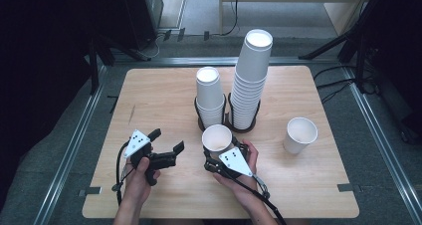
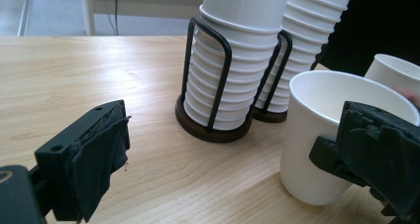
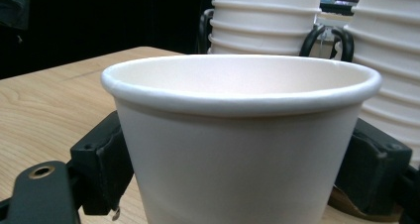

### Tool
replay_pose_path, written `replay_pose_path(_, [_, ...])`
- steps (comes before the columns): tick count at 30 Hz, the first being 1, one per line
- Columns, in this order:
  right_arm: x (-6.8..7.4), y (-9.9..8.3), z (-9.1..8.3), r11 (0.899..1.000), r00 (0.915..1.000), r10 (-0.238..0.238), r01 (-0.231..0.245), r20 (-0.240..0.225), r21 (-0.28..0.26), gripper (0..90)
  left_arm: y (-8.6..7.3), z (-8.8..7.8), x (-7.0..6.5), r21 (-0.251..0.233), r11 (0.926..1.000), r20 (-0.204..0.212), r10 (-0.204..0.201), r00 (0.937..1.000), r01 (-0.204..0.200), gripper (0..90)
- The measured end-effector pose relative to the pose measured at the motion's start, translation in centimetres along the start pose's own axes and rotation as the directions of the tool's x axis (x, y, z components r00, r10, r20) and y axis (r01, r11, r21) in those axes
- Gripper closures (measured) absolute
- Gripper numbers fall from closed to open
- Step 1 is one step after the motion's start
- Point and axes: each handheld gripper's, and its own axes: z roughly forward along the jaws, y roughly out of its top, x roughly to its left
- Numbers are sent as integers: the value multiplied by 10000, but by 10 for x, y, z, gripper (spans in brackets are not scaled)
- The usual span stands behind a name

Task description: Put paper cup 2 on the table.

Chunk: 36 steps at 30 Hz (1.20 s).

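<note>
Right gripper [image 1: 217, 146] fingers clamp paper cup [image 1: 217, 138] by its sides, upright near table [image 1: 149, 93] centre, before stacks [image 1: 251, 80], probably for setting down. Left gripper [image 1: 166, 140] released, empty, waiting left.

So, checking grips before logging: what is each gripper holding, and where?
Right gripper clamps the white paper cup by its side walls; left gripper holds nothing.

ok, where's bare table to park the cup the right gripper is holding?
The table is bare at its far left, beyond the left gripper and left of the short stack. Also bare: the near right corner, in front of the loose cup. It is crowded mid-table, where the right gripper holds the held cup right before the tall stack.
</note>
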Motion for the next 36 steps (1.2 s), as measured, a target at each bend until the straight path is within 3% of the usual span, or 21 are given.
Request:
replay_pose_path(11, [-6, -4, 2, 9992, 9998, 117, -123, 164, 388, 138, -2, 4, -3, 109, 9999, 33, 62, 10000, -63, 5])
replay_pose_path(29, [-12, -1, -7, 9958, 9994, 327, -316, -106, 863, 122, -1, 2, -1, 8, 10000, -8, -74, 10000, 74, 5])
replay_pose_path(36, [-15, 4, -12, 9935, 9988, 434, -406, -242, 1063, 0, -1, 1, 1, 3, 9999, -58, -113, 9999, 113, 5])
